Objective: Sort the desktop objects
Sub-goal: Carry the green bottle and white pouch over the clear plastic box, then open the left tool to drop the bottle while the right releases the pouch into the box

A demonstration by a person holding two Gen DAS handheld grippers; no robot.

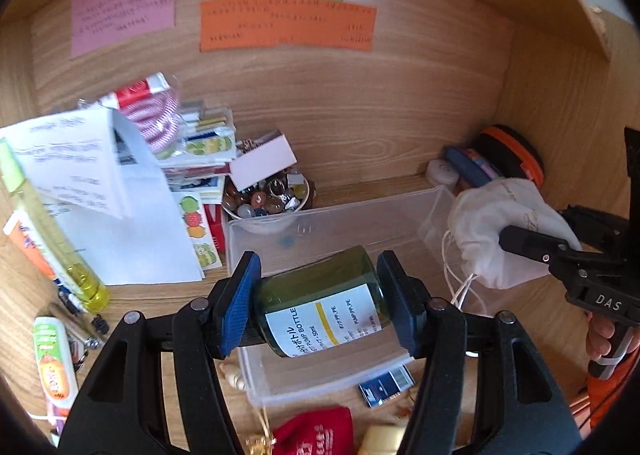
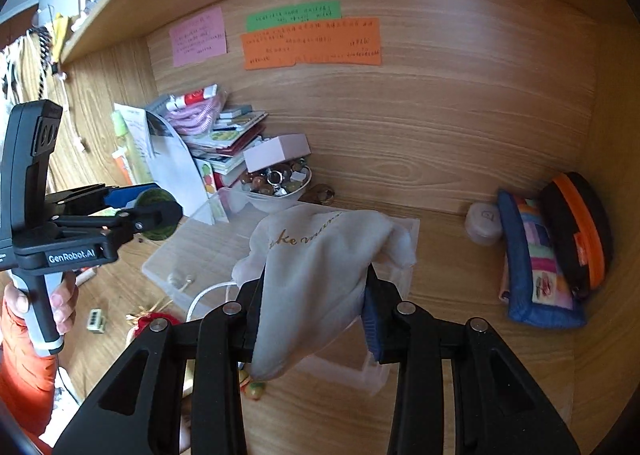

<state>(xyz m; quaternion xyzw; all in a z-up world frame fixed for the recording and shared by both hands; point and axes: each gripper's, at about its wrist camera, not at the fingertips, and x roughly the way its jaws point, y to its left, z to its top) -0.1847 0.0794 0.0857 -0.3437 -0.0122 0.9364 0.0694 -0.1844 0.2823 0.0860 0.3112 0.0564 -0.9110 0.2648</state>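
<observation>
My left gripper point(image 1: 320, 299) is shut on a dark green pump bottle point(image 1: 320, 295) with a white label, held on its side above the near part of a clear plastic box point(image 1: 360, 219). My right gripper point(image 2: 316, 307) is shut on a white drawstring pouch point(image 2: 320, 255) with gold lettering, held over the right part of the same box point(image 2: 180, 251). In the left wrist view the pouch point(image 1: 500, 223) hangs at the box's right end, its cords dangling. In the right wrist view the left gripper point(image 2: 152, 207) and bottle point(image 2: 156, 197) show at left.
A bowl of stones and trinkets point(image 1: 268, 199) stands behind the box, beside a pile of papers and booklets point(image 1: 120, 195). Pouches and a black-orange case point(image 2: 576, 231) lean in the right corner. A red pouch point(image 1: 316, 435), tubes point(image 1: 52, 359) and small items lie in front.
</observation>
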